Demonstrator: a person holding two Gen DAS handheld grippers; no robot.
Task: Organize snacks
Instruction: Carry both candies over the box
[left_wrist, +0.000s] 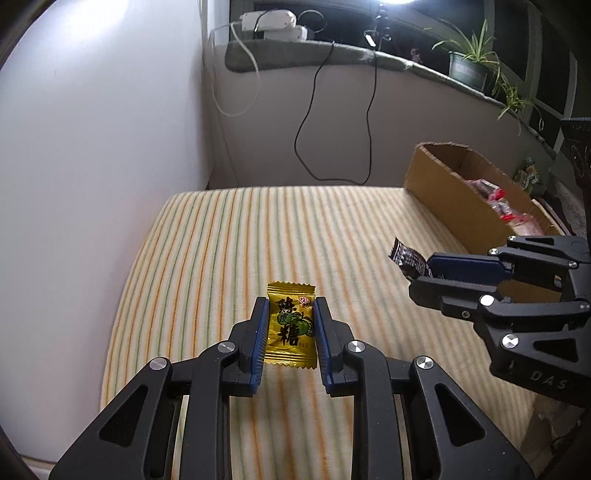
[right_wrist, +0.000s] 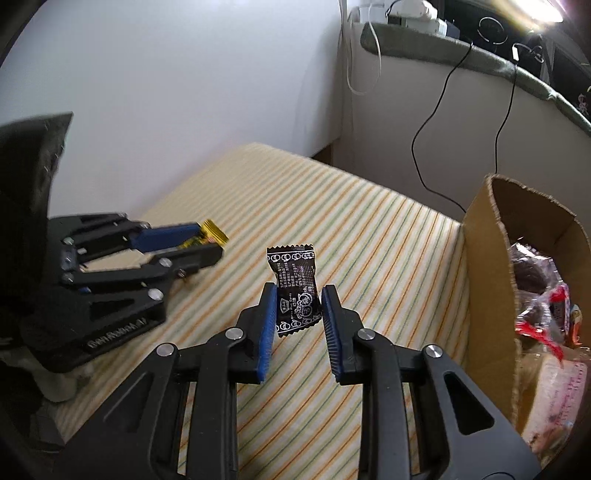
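A yellow wrapped candy (left_wrist: 291, 328) with black characters sits upright between the blue pads of my left gripper (left_wrist: 290, 302), which is shut on it above the striped cloth (left_wrist: 258, 240). To the right, my right gripper (left_wrist: 421, 273) is shut on a black wrapped candy (left_wrist: 406, 256), also held off the cloth. In the right wrist view the black candy (right_wrist: 293, 266) stands between the pads of my right gripper (right_wrist: 299, 290). Off to the left there, my left gripper (right_wrist: 210, 240) grips the yellow candy (right_wrist: 216, 230). An open cardboard box (right_wrist: 487, 266) holds several snack packs (right_wrist: 546, 306).
The cardboard box (left_wrist: 443, 195) stands at the cloth's right edge. A white wall (left_wrist: 92, 147) borders the left side. Black cables (left_wrist: 314, 122) hang down the back wall below a sill with potted plants (left_wrist: 469, 62) and white devices (left_wrist: 273, 24).
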